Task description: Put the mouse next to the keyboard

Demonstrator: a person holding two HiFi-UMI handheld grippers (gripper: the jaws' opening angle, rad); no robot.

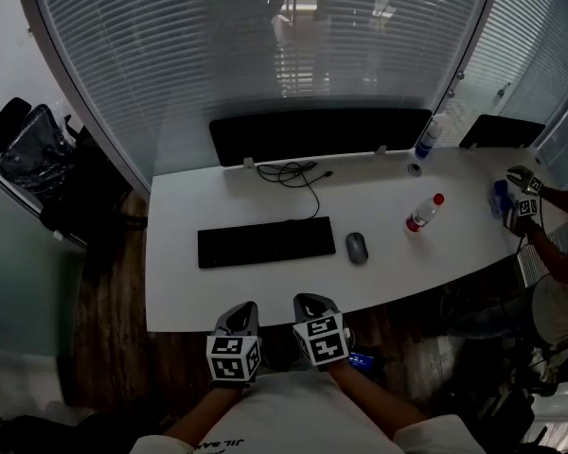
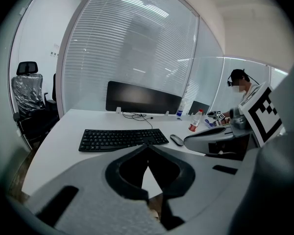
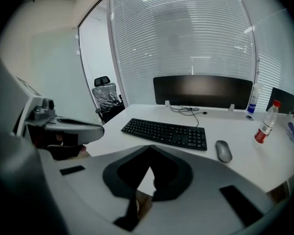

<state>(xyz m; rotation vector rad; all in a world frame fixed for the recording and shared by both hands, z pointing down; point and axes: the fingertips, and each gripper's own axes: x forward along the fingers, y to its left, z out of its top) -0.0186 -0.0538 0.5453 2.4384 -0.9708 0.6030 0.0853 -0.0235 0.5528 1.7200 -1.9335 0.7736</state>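
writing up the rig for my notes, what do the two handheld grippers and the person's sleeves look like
The left gripper and the right gripper are both grey, with smooth curved shells and a black lining inside the jaws. Each carries a white cube printed with black square markers. No cables show on them. The person wears a white top whose sleeves leave the forearms bare.

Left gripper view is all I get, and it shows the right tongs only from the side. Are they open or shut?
Observer: Shut, tips together, nothing between the right tongs.
Operator: Where do they sit relative to the mouse?
Observer: From above, they hang at the near edge of the desk beside the left tongs; the mouse lies beyond them, slightly right, apart from the keyboard.
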